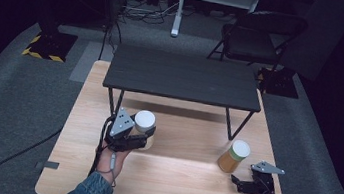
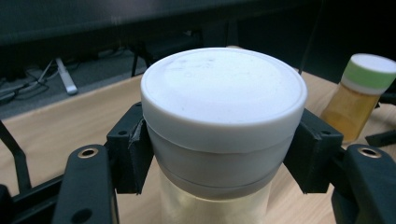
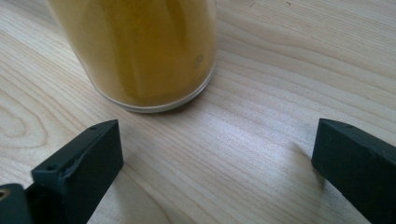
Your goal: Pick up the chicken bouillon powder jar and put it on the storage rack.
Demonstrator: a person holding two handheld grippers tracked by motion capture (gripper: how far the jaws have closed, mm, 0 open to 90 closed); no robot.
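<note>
White-lidded jar (image 2: 223,135), pale contents, stood at the left of the wooden surface (image 1: 174,178), clamped just below its lid between the jaws of the left gripper (image 1: 127,136). Amber jar (image 1: 233,155) with a green-banded white cap stood upright at the right; the right gripper (image 1: 249,184), jaws spread apart and empty, lay just near of it. A black low table (image 1: 182,78) spanned the far side.

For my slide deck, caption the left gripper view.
Left gripper shut on a white-lidded jar, amber jar standing beyond on the wooden table.
</note>
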